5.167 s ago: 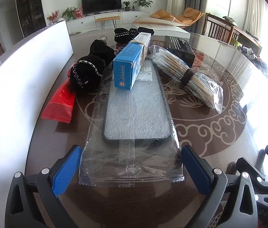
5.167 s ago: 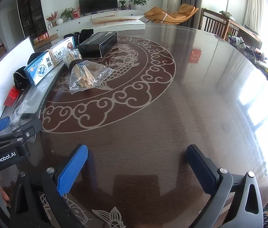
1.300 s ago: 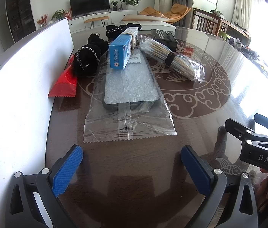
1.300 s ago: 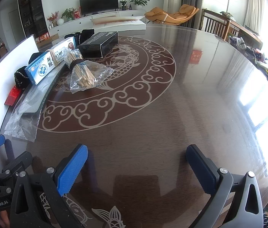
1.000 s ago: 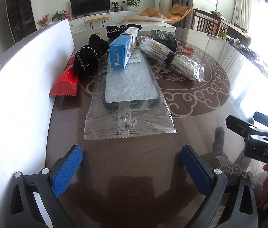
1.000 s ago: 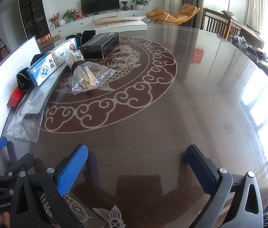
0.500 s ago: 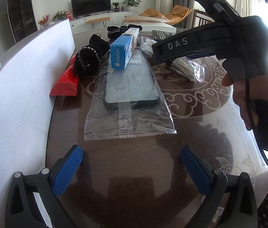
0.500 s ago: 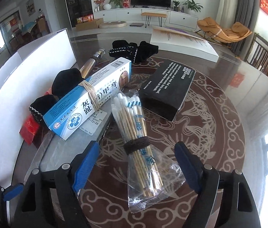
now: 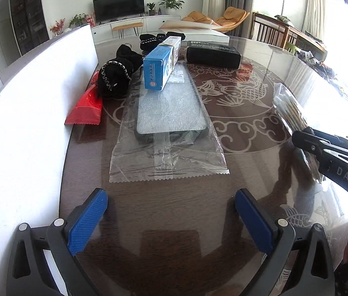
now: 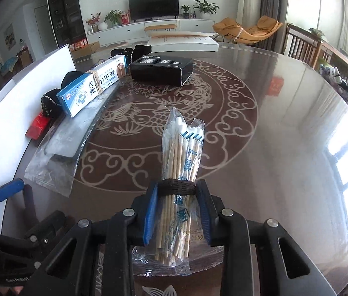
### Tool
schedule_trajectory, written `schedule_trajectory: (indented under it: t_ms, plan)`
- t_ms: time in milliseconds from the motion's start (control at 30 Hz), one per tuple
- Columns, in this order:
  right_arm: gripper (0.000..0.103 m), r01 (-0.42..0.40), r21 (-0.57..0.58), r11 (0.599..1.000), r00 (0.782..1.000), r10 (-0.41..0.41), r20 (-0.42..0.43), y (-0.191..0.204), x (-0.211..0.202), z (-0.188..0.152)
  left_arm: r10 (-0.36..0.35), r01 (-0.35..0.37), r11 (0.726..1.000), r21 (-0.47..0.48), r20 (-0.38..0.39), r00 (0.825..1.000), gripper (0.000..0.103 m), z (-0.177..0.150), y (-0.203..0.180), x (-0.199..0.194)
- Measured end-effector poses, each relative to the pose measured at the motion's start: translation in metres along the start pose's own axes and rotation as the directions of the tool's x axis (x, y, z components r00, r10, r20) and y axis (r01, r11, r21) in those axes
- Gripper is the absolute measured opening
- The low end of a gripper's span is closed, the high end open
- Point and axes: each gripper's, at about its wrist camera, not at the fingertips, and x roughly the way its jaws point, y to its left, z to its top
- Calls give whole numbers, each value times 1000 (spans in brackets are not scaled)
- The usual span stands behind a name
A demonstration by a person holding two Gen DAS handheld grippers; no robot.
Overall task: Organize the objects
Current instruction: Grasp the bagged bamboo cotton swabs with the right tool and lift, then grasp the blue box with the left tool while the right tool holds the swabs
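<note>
My right gripper (image 10: 177, 212) is shut on a bundle of cotton swabs (image 10: 182, 143) in a clear bag, tied with a dark band, and holds it above the table's near middle. The bundle (image 9: 289, 108) and that gripper also show at the right of the left wrist view. My left gripper (image 9: 171, 219) is open and empty over the near table edge. Ahead of it lie a grey pad in a clear wrapper (image 9: 169, 113), a blue and white box (image 9: 160, 64) resting on it, a red packet (image 9: 86, 106), black fabric pieces (image 9: 116, 74) and a black box (image 9: 213, 53).
A white board (image 9: 33, 93) stands along the table's left side. The dark round table (image 10: 285, 128) has a pale fish and cloud pattern. A flat white box (image 10: 183, 40) lies at the far edge. Chairs stand at the far right.
My right gripper has closed on the swab bundle and carried it from beside the grey pad toward the table's near right. My left gripper has stayed in place.
</note>
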Motion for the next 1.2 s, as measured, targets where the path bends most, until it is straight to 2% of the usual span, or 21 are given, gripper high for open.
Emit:
schedule_trajectory:
  t_ms: [133, 300, 467, 600, 1033, 1133, 1200]
  plan:
    - [33, 24, 22, 999, 1000, -24, 17, -10, -3, -4, 0, 0, 1000, 0, 0, 1000, 103, 0, 0, 0]
    - [69, 24, 45, 999, 1000, -24, 0, -15, 2, -6, 0, 0, 1000, 0, 0, 1000, 103, 0, 0, 0]
    - [82, 31, 29, 999, 999, -31, -11, -10, 6, -8, 0, 0, 1000, 0, 0, 1000, 103, 0, 0, 0]
    - [88, 38, 16, 999, 999, -38, -18, -7, 8, -8, 0, 0, 1000, 0, 0, 1000, 103, 1, 0, 0]
    - [94, 42, 23, 999, 999, -42, -26, -9, 8, -10, 0, 0, 1000, 5, -5, 1000, 103, 1, 1, 1]
    - [95, 42, 22, 999, 999, -41, -26, -9, 8, -10, -5, 6, 1000, 14, -74, 997, 103, 10, 0, 4]
    - [95, 42, 22, 999, 999, -41, -27, -9, 8, -10, -18, 19, 1000, 9, -38, 999, 100, 23, -3, -7]
